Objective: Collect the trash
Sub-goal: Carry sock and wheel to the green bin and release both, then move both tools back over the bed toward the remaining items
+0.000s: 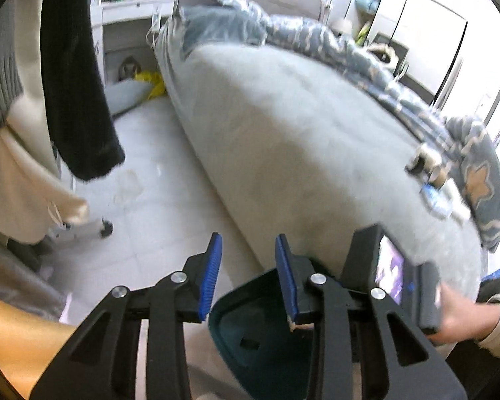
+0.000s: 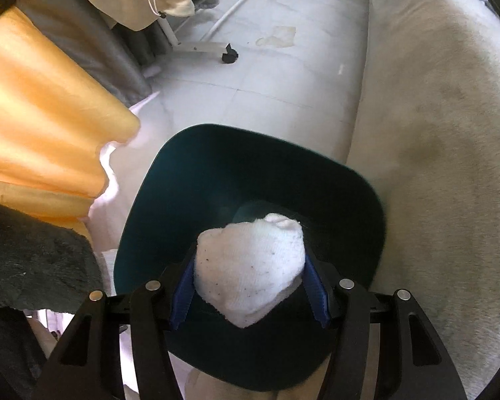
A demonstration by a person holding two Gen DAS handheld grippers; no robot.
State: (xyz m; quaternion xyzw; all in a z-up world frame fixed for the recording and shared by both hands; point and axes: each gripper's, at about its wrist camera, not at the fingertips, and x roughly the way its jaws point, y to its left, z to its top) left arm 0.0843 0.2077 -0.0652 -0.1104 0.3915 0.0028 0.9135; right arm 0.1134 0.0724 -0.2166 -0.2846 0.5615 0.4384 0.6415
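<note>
White crumpled tissue wad (image 2: 250, 270), dark specks, lower centre of frame.
Right gripper (image 2: 250, 286) clamps it above dark-green bin (image 2: 143, 216); left gripper (image 1: 248, 273) partly open, empty.

Pale tiled floor (image 1: 143, 180) runs beside a grey bed (image 1: 300, 140), its patterned blue quilt (image 1: 316, 36) bunched toward one o'clock. White cabinets (image 1: 413, 33) stand beyond; orange curtain (image 2: 40, 113) hangs at nine o'clock.
</note>
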